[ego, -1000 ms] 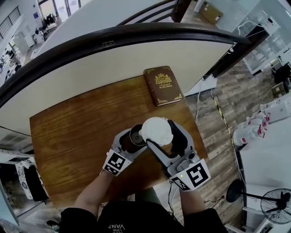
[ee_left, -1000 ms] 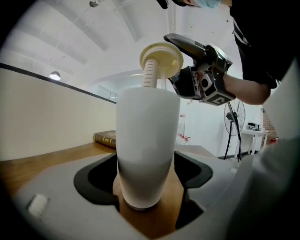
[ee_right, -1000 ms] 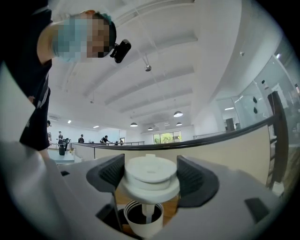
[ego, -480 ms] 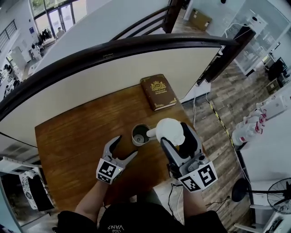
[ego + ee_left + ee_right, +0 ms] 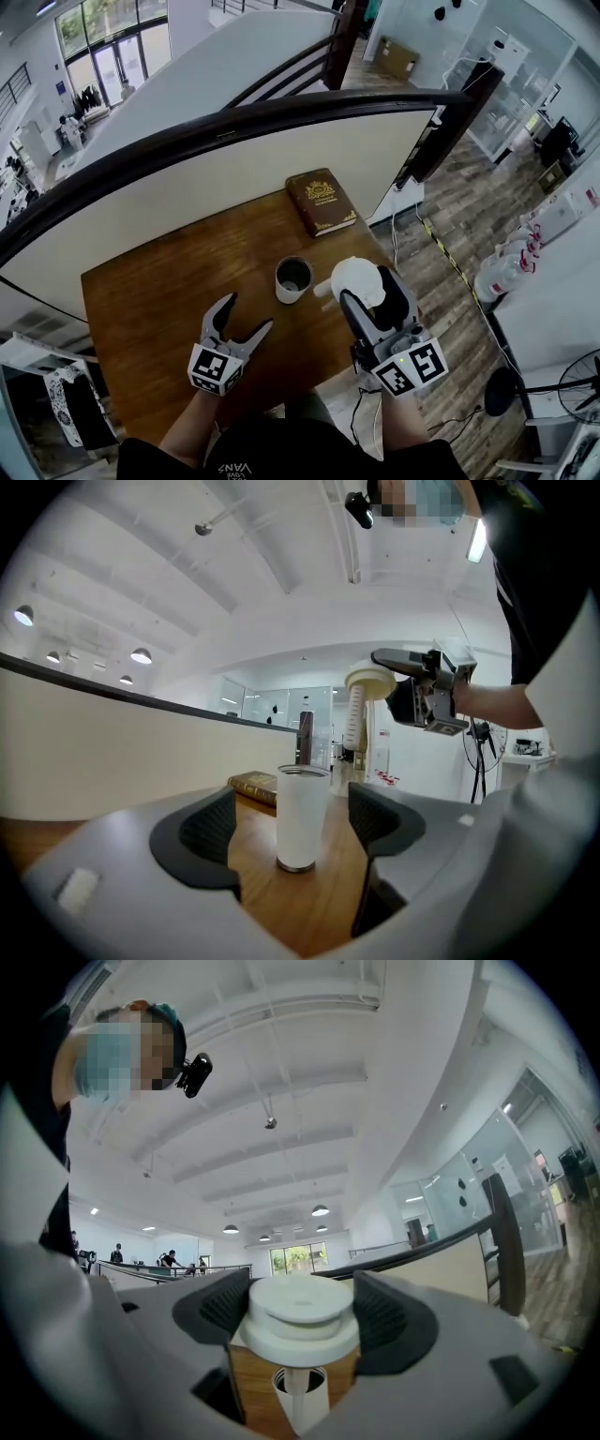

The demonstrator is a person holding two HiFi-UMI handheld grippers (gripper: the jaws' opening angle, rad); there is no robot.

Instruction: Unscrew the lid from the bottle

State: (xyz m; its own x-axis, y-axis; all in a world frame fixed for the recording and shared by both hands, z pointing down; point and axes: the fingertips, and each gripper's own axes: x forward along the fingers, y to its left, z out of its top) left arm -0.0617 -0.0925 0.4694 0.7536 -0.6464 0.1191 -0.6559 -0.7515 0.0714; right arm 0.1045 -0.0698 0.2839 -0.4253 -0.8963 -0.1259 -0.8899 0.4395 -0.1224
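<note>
Right claw (image 5: 367, 287) grips the lid (image 5: 356, 277) clear of the centre-frame bottle (image 5: 292, 279); left claw (image 5: 246, 315) hangs open, bracing likely unneeded.

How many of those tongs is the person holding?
2. The left tongs hang open near the table's front; the right tongs grip the white lid beside the open bottle.

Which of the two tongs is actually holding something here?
The right tongs: shut on the white lid, held clear of the bottle. The left tongs are open and empty, short of the bottle.
</note>
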